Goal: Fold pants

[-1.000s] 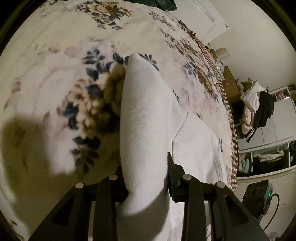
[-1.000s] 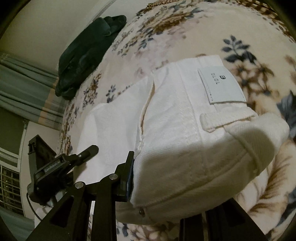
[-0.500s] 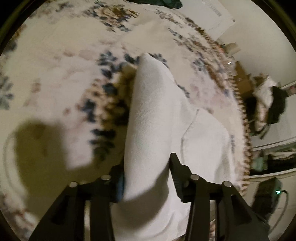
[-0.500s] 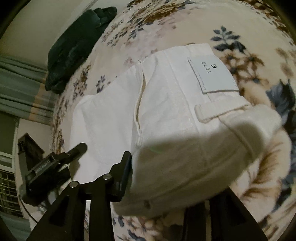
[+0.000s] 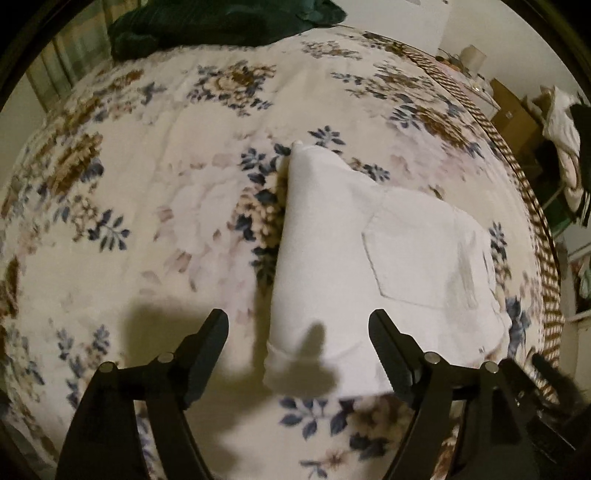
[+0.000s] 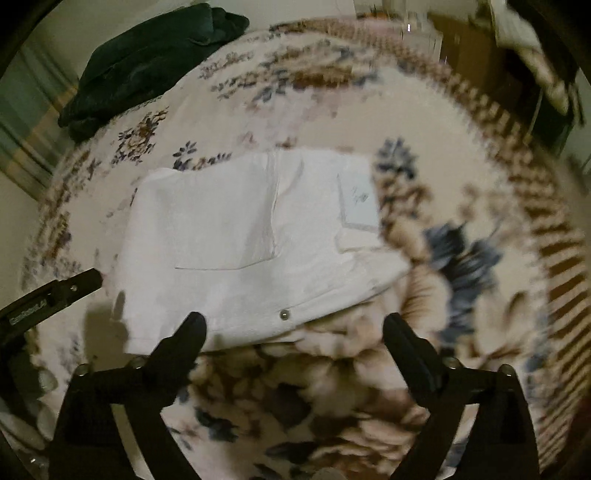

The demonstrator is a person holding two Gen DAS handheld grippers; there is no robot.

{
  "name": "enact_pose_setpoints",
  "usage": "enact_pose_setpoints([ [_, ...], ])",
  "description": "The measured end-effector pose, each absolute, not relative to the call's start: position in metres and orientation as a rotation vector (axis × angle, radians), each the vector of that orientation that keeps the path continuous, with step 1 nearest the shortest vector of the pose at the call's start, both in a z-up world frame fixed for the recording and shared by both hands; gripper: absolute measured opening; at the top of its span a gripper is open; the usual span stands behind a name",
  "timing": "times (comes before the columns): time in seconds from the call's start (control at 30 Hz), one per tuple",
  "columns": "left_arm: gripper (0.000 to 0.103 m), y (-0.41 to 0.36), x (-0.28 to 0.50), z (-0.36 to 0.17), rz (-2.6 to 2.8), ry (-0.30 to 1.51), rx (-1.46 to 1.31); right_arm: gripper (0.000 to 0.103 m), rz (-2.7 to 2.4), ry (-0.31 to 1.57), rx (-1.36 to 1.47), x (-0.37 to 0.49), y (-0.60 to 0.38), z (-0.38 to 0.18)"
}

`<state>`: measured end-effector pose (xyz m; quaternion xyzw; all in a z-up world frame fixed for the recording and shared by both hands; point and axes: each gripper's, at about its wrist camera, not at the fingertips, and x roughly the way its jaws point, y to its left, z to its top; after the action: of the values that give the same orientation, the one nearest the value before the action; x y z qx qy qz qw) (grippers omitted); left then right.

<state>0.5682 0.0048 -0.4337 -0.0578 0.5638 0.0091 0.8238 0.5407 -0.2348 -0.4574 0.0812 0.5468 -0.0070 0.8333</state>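
Note:
The white pants (image 5: 369, 266) lie folded in a compact rectangle on the floral bedspread (image 5: 147, 229). A back pocket faces up. In the right wrist view the pants (image 6: 236, 236) show a grey label and a metal rivet near the front edge. My left gripper (image 5: 297, 328) is open, its jaws spread wide just in front of the folded edge, holding nothing. My right gripper (image 6: 293, 330) is open too, just short of the pants' near edge, empty. The left gripper's body (image 6: 48, 299) shows at the left of the right wrist view.
A dark green garment (image 5: 221, 26) lies at the far side of the bed, also in the right wrist view (image 6: 147, 62). The bed's patterned border (image 5: 532, 206) runs along the right. Beyond it stand boxes and a rack of clothes (image 5: 565, 140).
Both grippers have let go of the pants and pulled back. The raised fold has dropped flat onto the bedspread. Both jaws have opened wide.

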Motion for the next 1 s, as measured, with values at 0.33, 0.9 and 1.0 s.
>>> enact_pose_setpoints([
  [0.33,0.083,-0.028,0.514,-0.347,-0.006,1.111,-0.065,0.103,-0.102,1.054,0.107,0.493,-0.244,-0.357],
  [0.9,0.083,-0.055,0.355,-0.124,0.075,0.879,-0.032,0.103,-0.078,0.82,0.036,0.319,-0.271,-0.098],
  [1.0,0.083,-0.057,0.324,-0.091,0.096,0.843,-0.039,0.103,-0.065,0.782,0.018,0.284,-0.269,-0.057],
])
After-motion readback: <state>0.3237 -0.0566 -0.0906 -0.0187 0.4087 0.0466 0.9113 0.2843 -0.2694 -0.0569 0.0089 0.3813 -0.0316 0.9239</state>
